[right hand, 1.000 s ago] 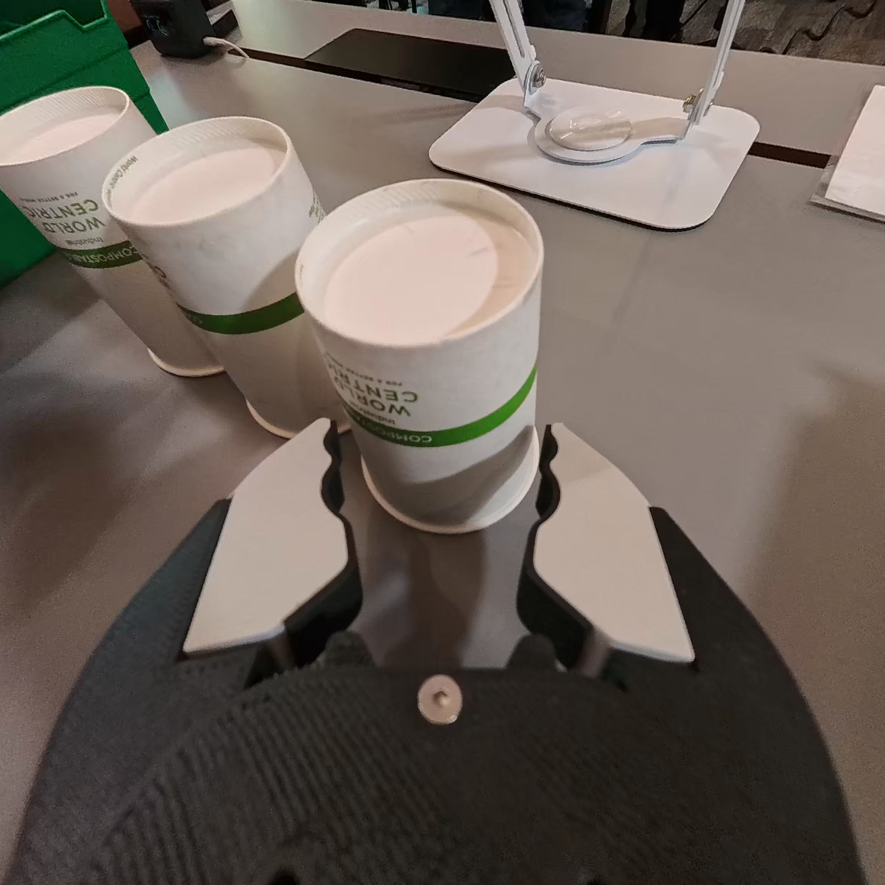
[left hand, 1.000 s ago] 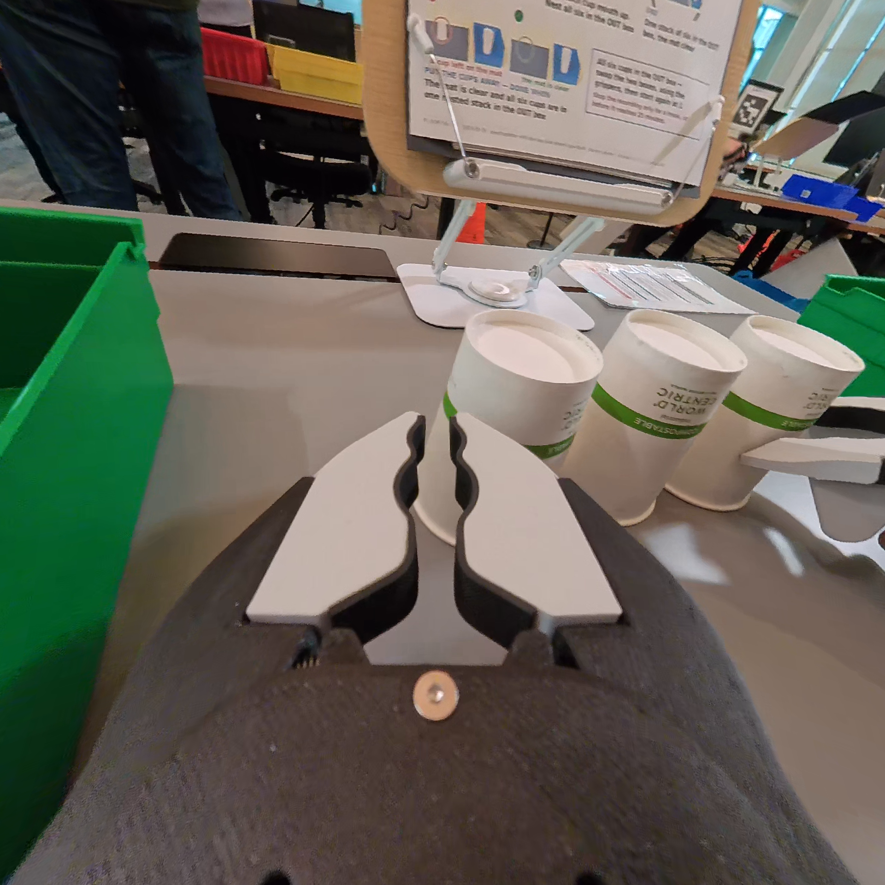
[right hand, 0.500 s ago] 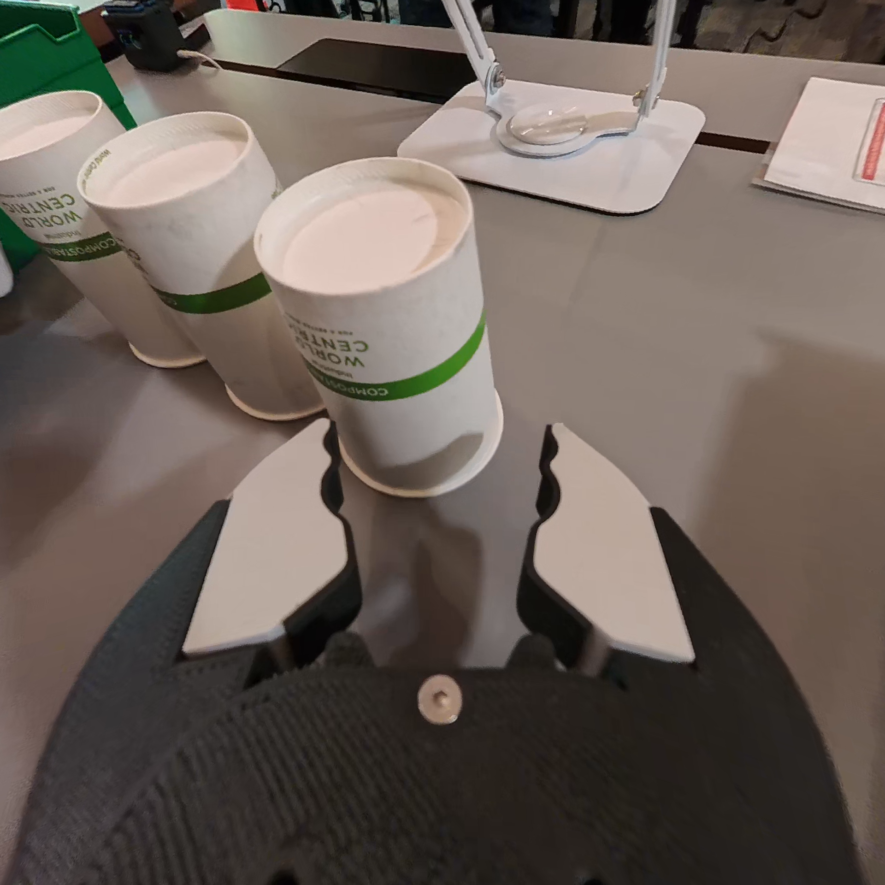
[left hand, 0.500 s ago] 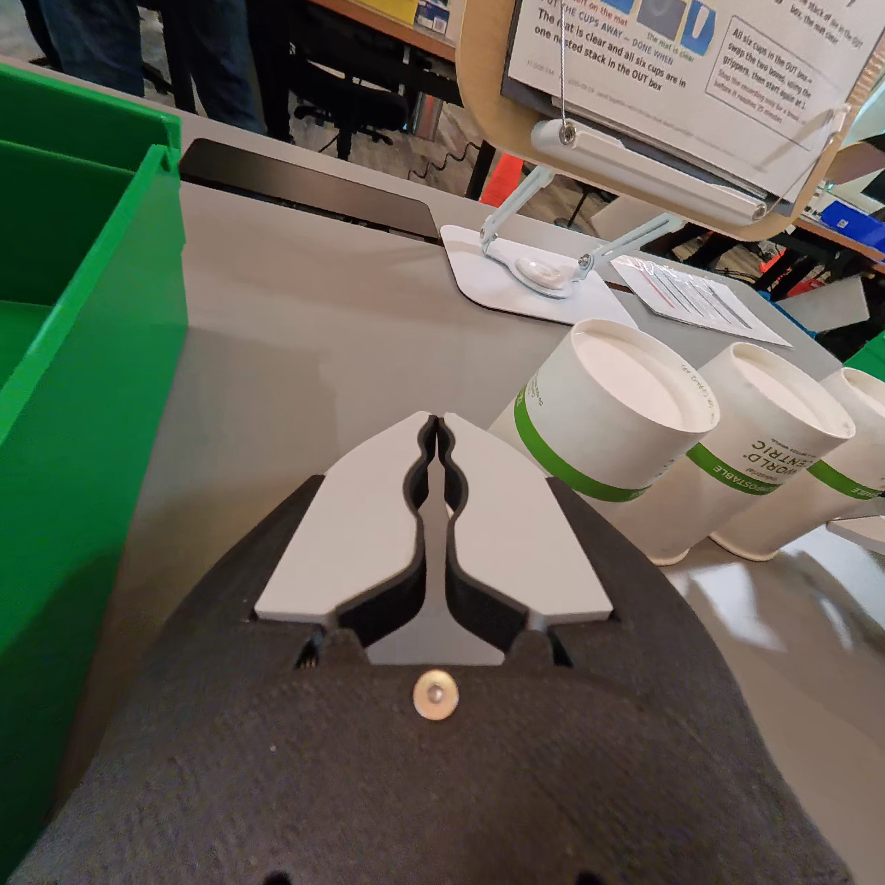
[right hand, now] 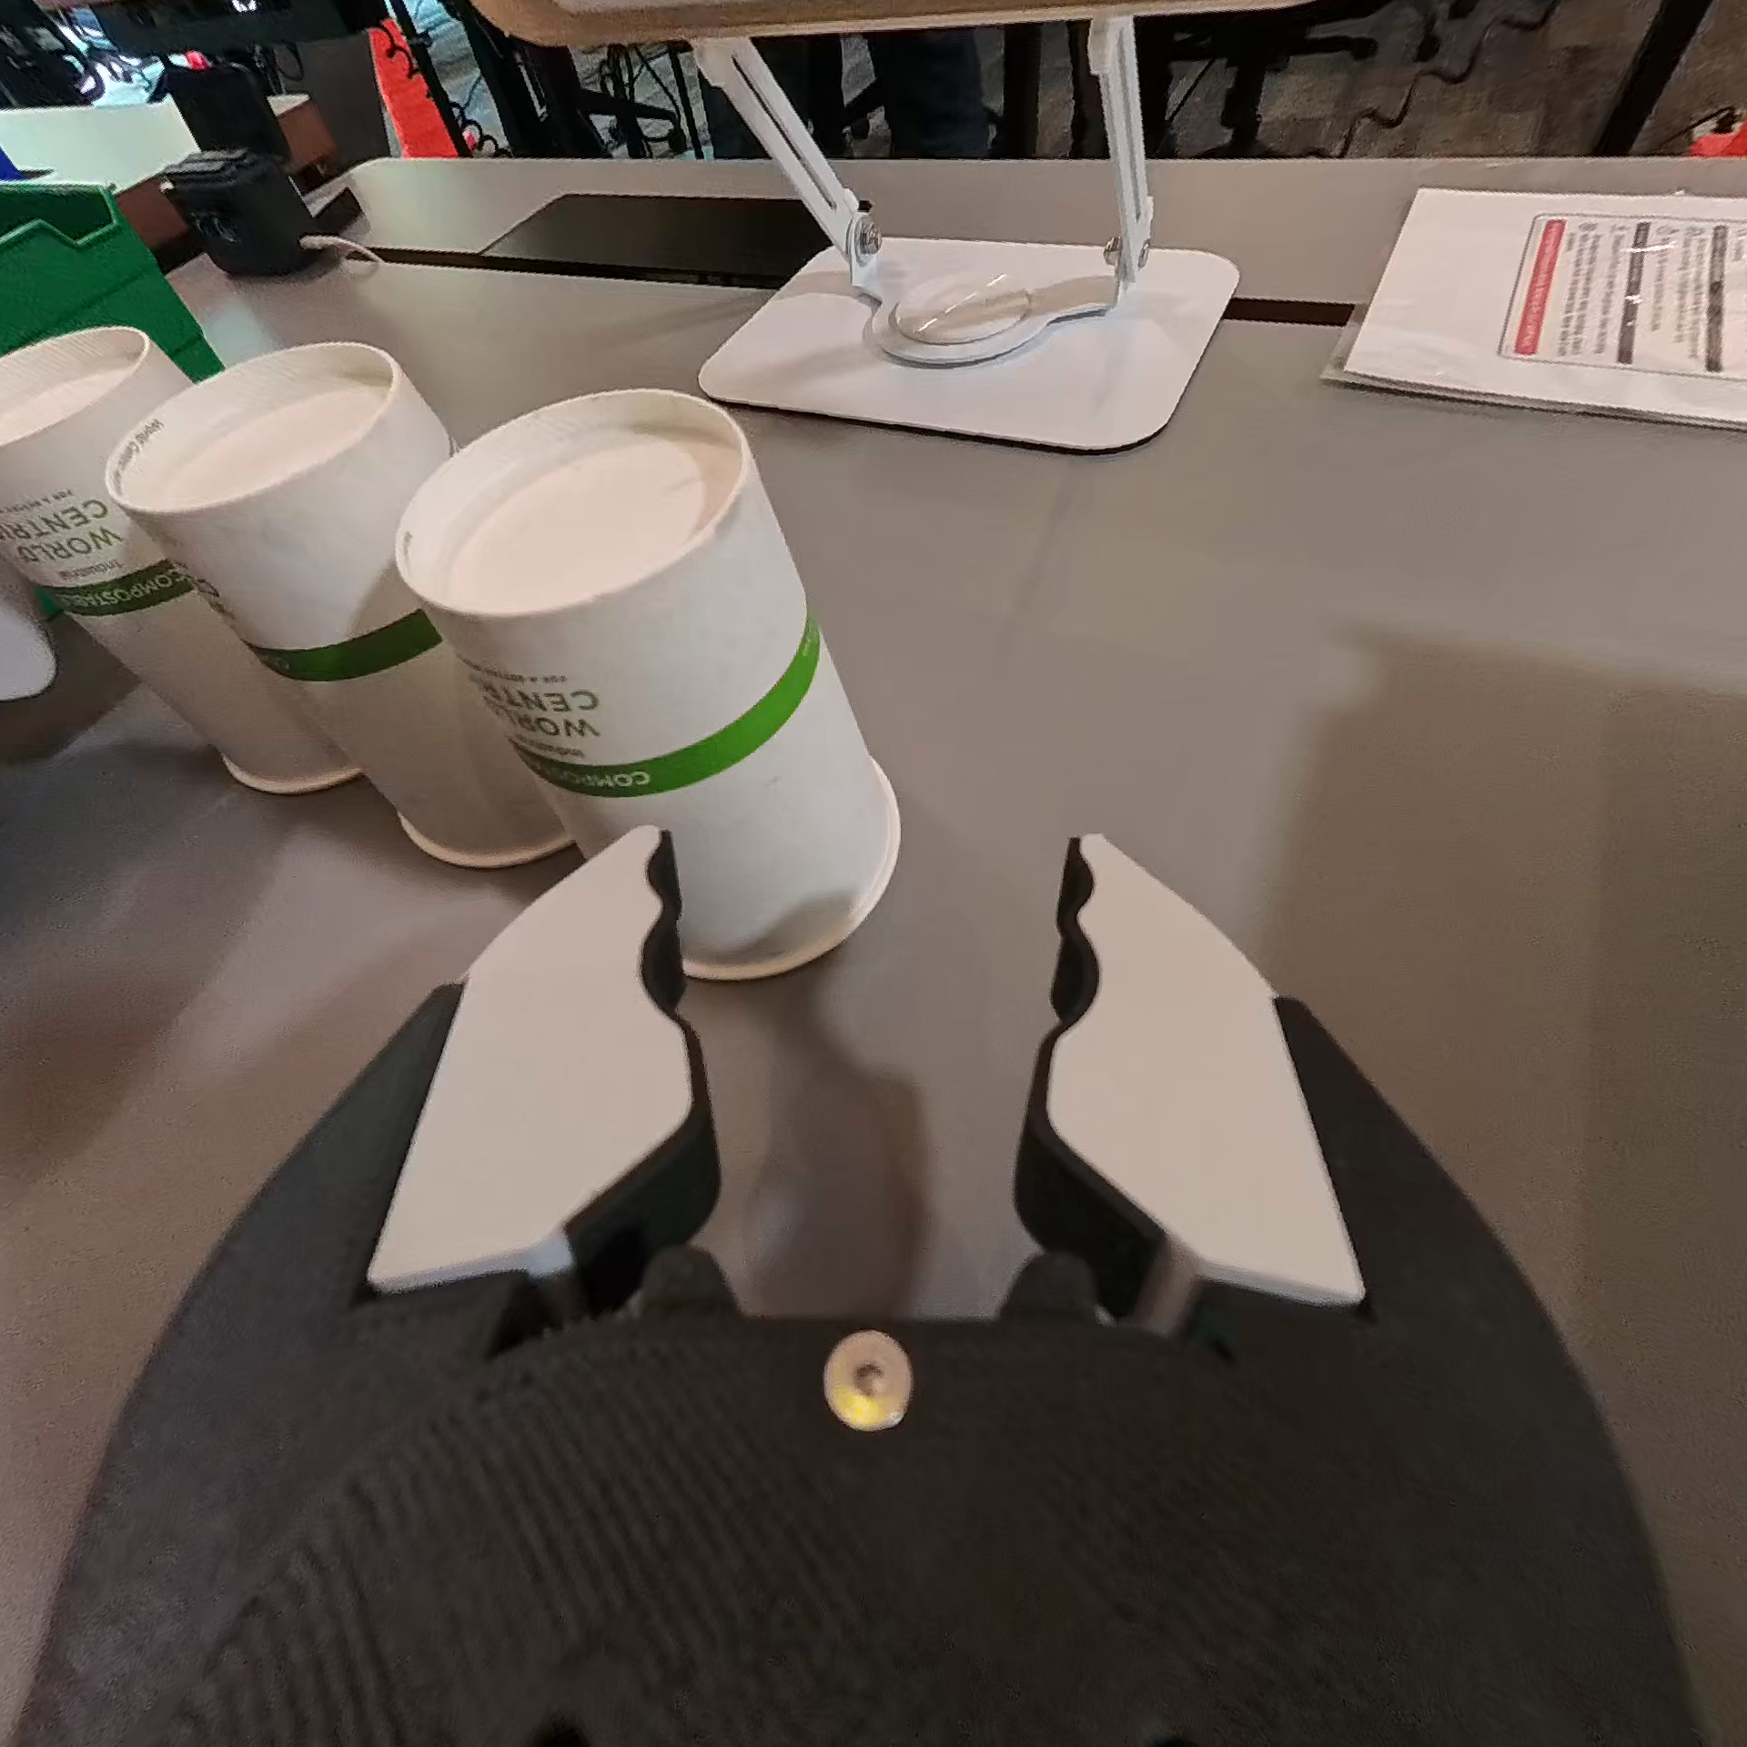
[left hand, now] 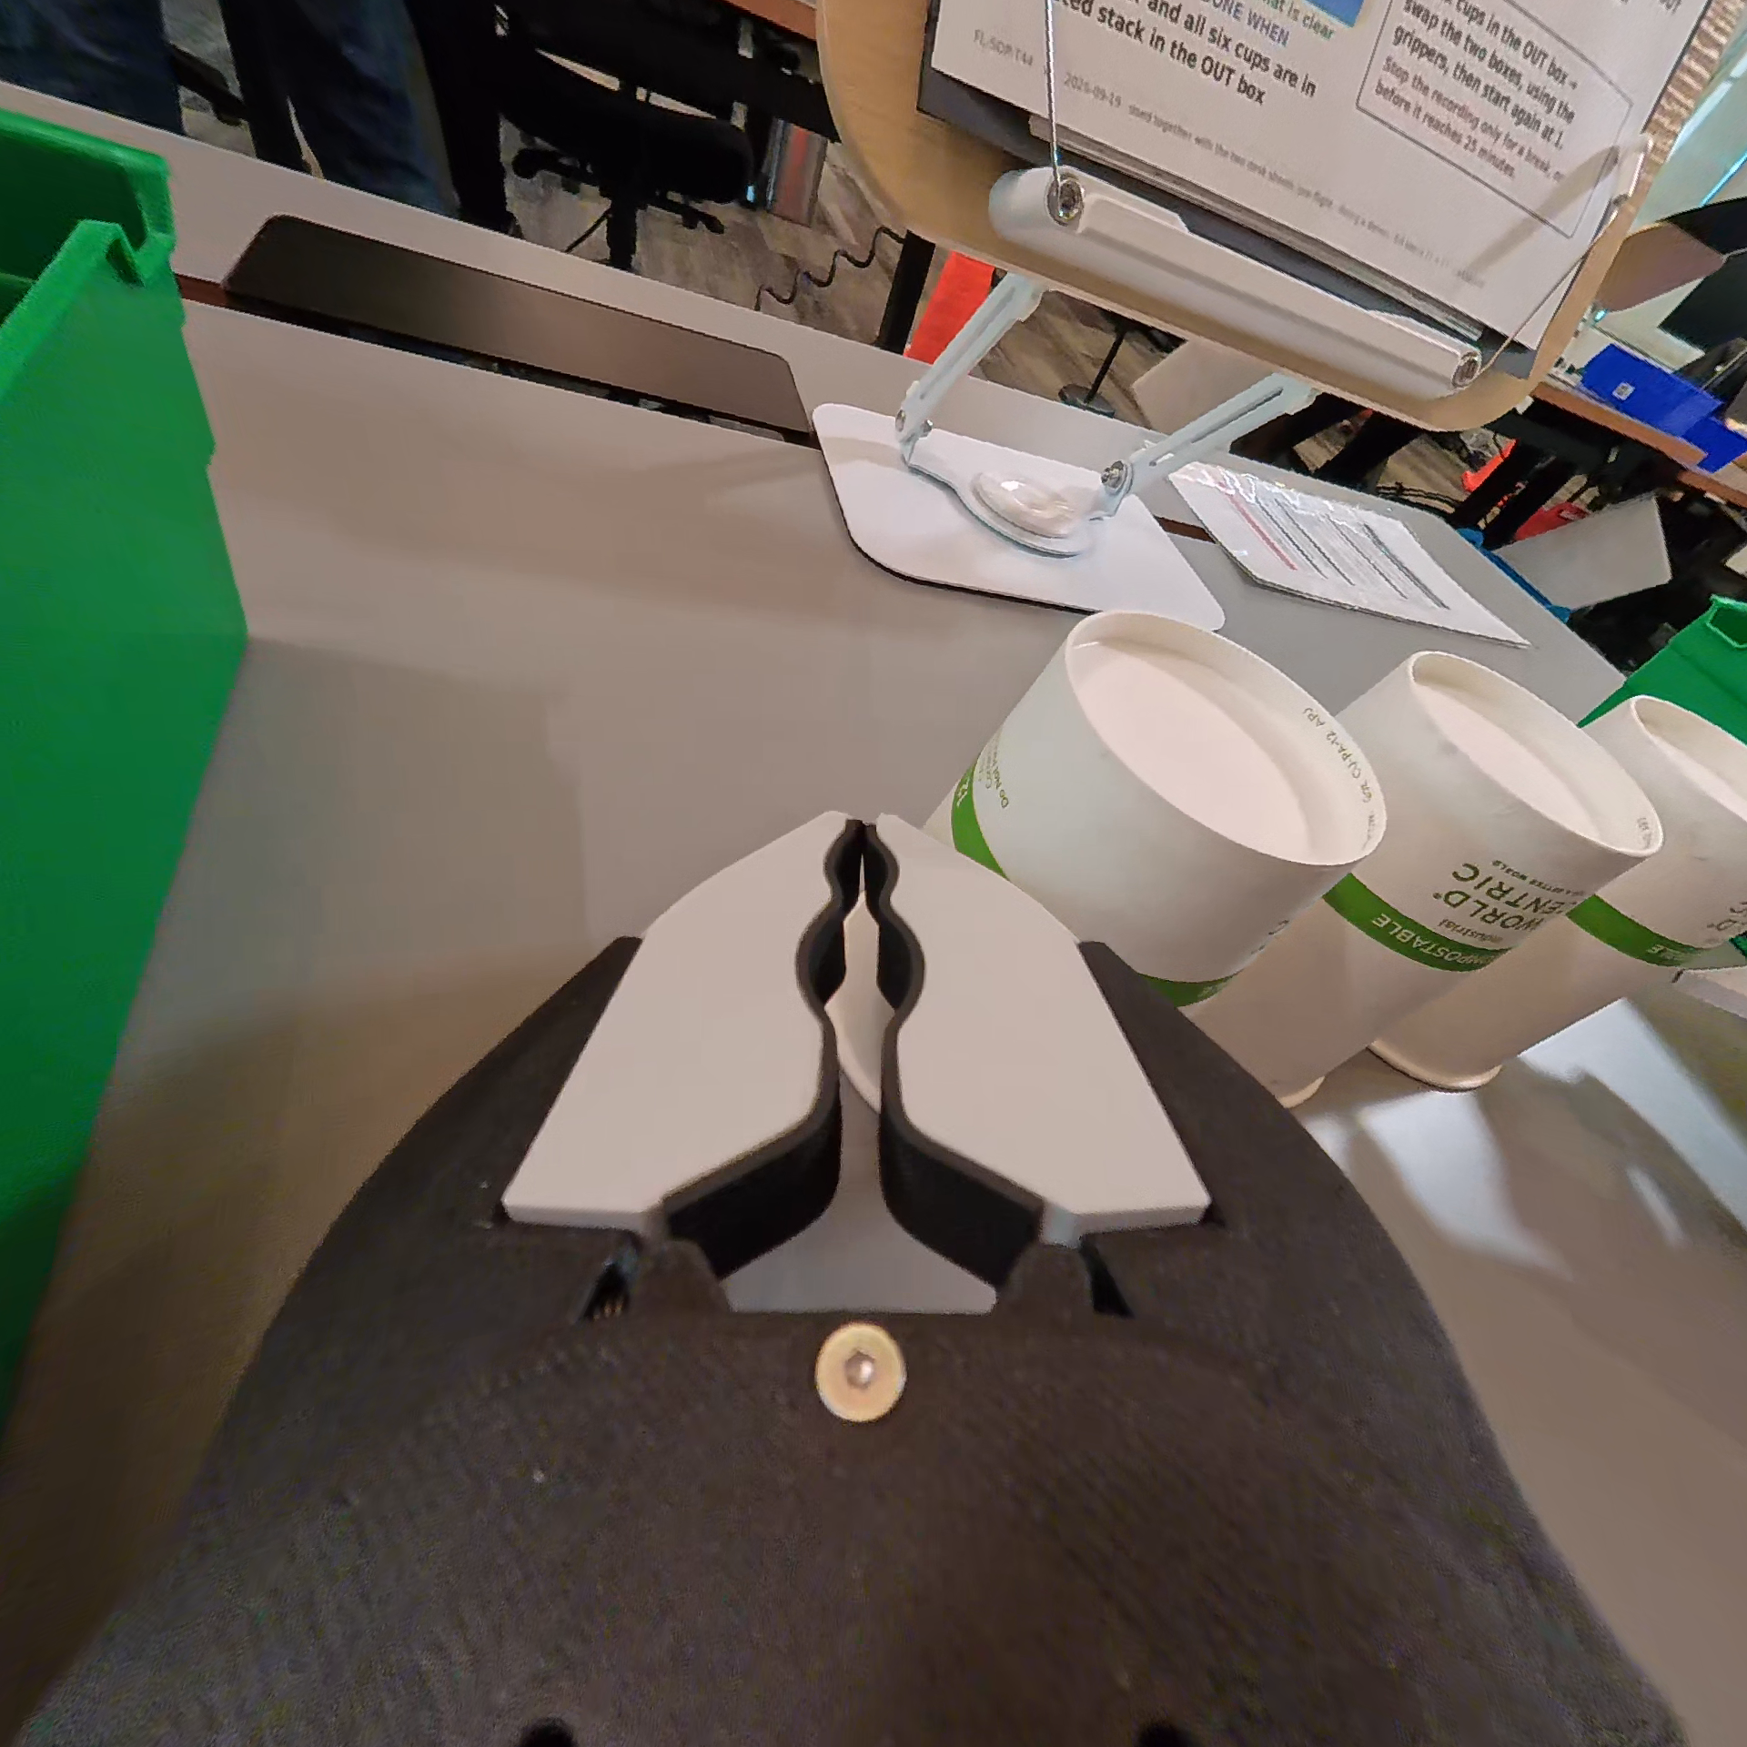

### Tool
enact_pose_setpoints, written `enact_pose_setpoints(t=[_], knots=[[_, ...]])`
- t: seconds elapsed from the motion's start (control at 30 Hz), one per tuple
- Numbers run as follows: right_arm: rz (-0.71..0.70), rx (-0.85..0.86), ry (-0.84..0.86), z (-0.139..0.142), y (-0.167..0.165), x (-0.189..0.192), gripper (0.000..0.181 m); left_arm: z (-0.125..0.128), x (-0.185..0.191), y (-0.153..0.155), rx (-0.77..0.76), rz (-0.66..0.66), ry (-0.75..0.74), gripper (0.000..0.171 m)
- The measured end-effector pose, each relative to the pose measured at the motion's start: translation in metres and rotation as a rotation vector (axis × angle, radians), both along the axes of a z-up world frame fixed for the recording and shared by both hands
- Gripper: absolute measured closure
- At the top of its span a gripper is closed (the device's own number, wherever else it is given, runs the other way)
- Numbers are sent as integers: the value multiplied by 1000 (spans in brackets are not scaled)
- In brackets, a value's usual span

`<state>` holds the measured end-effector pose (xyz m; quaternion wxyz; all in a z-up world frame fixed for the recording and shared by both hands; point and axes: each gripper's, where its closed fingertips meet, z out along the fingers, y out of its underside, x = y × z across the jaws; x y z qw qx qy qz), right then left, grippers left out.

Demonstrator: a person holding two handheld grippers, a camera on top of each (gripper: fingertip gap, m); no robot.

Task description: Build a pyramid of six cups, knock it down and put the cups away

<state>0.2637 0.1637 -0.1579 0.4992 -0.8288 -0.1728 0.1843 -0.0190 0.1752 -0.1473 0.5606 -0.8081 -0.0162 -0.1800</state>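
Three white paper cups with green bands stand upside down in a row on the grey table (right hand: 1276, 756), touching or nearly touching one another. None is lifted or nested in another.

The right gripper (right hand: 865, 851) has its fingers spread wide and holds nothing. The near cup (right hand: 662, 681) stands just ahead of its left finger, off to one side of the gap and not inside it. The middle cup (right hand: 293, 529) and the far cup (right hand: 66, 454) run away to the left.

The left gripper (left hand: 862, 841) has its fingers pressed together, tips meeting, beside the cup at its own end of the row (left hand: 1163, 832). A white sliver of that cup's rim shows through the lower gap, seemingly behind the fingers and not pinched.

Outward, a green bin (left hand: 95, 662) stands to the left, and the white stand base (right hand: 993, 378) sits behind the cups with a laminated sheet (right hand: 1560, 302) beside it.

Only the left wrist view shows the stand's board with a printed page (left hand: 1229, 142) and a corner of a second green bin (left hand: 1702, 662). Only the right wrist view shows a black device (right hand: 236, 217) on the far table edge (and, at its left border, a white sliver that is probably the other gripper's finger).
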Motion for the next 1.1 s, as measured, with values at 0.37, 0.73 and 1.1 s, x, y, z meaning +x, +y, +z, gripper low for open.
enact_pose_setpoints(t=[0.37,0.73,1.1], knots=[[-27,6,15,3,1,9,104,-2,10,0,-15,-35,1,171],[-44,6,30,4,2,13,105,-3,16,-1,-24,-57,0,171],[-39,2,73,7,3,14,105,-4,15,-1,-29,-57,-13,170]])
